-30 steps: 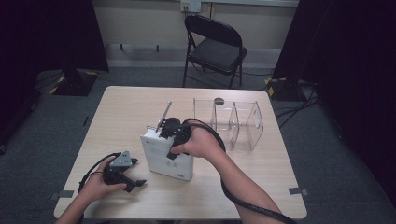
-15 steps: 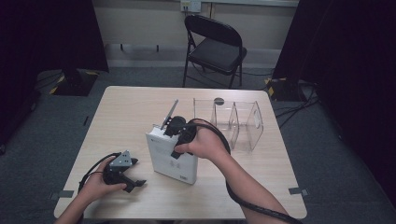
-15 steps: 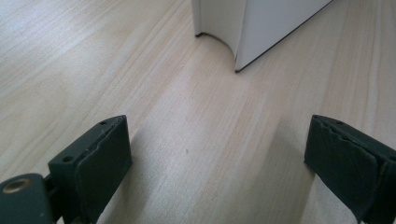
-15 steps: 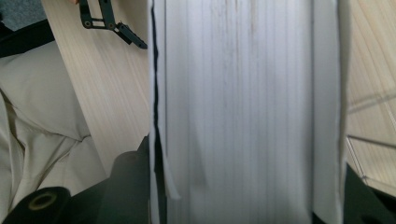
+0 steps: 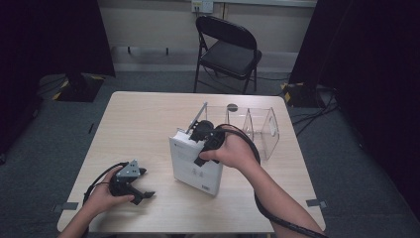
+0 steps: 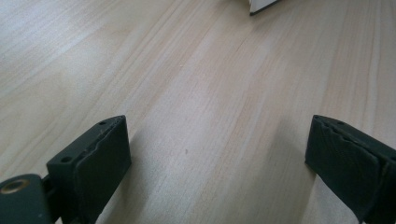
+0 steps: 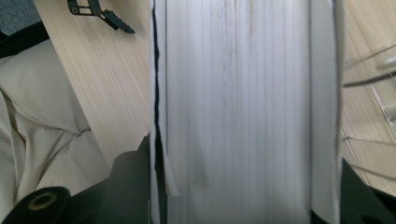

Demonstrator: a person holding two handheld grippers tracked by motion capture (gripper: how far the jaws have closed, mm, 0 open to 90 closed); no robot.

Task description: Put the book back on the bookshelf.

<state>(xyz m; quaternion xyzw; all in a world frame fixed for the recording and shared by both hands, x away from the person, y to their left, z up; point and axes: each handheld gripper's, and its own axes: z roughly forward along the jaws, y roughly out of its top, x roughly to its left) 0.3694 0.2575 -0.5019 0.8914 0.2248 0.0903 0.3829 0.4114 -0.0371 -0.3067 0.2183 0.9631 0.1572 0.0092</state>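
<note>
A white book (image 5: 195,163) is gripped at its top by the right gripper (image 5: 200,141), the jaws pressed against both covers, as seen in the right gripper view (image 7: 243,112). The book is stood tilted on the table (image 5: 143,124), with a clear organizer (image 5: 252,129) just behind the gripper. The left gripper (image 5: 133,188) is rested on the table, jaws spread wide and empty, the book well off ahead of it (image 6: 264,4).

left claw (image 5: 130,184): black, grey three-cornered plate, brass screw | right claw (image 5: 204,140): black, black cable
</note>
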